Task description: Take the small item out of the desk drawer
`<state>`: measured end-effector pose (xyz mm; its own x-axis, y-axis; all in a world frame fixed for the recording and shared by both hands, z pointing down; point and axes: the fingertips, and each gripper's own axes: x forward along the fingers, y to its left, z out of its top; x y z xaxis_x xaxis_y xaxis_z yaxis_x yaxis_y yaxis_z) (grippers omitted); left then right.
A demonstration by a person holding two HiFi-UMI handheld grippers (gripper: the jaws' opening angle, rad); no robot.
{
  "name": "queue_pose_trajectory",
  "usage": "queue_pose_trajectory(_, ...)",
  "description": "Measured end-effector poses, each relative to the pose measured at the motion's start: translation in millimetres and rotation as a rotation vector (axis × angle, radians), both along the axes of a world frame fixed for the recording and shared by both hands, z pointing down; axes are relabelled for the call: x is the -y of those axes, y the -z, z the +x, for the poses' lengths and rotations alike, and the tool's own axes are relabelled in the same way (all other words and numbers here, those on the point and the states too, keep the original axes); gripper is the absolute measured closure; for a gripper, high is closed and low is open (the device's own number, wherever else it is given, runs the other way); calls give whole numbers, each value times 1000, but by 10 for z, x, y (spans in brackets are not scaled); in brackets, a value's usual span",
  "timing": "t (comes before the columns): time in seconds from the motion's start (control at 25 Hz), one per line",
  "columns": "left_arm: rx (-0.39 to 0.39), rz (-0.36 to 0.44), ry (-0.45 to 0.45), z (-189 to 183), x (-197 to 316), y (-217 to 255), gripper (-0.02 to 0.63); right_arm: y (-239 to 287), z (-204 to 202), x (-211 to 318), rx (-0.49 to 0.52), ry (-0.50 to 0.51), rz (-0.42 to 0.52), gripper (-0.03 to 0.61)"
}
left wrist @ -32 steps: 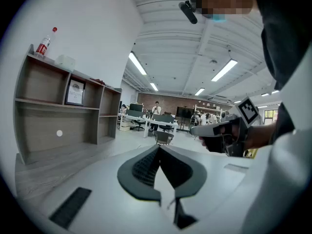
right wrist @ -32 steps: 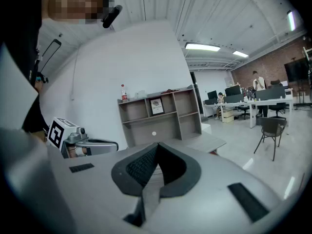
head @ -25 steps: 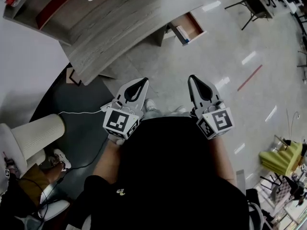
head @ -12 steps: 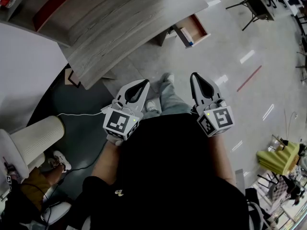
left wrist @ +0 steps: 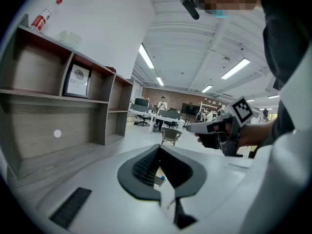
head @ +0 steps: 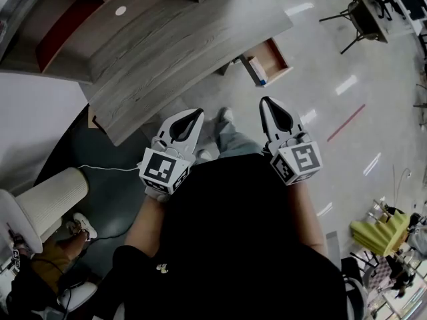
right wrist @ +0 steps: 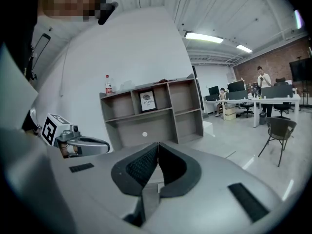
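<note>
My left hand-held gripper and right hand-held gripper are pressed together, empty; kept so, they might only bump the drawer.

The drawer hangs pulled open from under the wooden counter. A small white-and-blue item lies along its near side.

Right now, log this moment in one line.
left gripper: shut, empty | right gripper: shut, empty | drawer: open, untouched, at desk | task: nothing taken yet
</note>
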<state>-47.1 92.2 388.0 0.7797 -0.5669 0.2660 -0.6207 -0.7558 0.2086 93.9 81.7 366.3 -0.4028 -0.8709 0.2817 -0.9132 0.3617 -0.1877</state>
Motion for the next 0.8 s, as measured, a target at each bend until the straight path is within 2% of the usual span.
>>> queue_pose_trajectory(0.4, 68, -36, 44, 582, 899, -57, 604, -541, 612, 963, -16, 85, -118, 580)
queue_pose_trajectory(0.68, 112, -67, 69, 797, 1138, -118, 604, -1069, 861, 1325, -31, 118, -221, 580)
queue_pose_trajectory(0.8, 125, -79, 83, 803, 1199, -130, 604, -1309, 872, 1404, -36, 136, -273, 558)
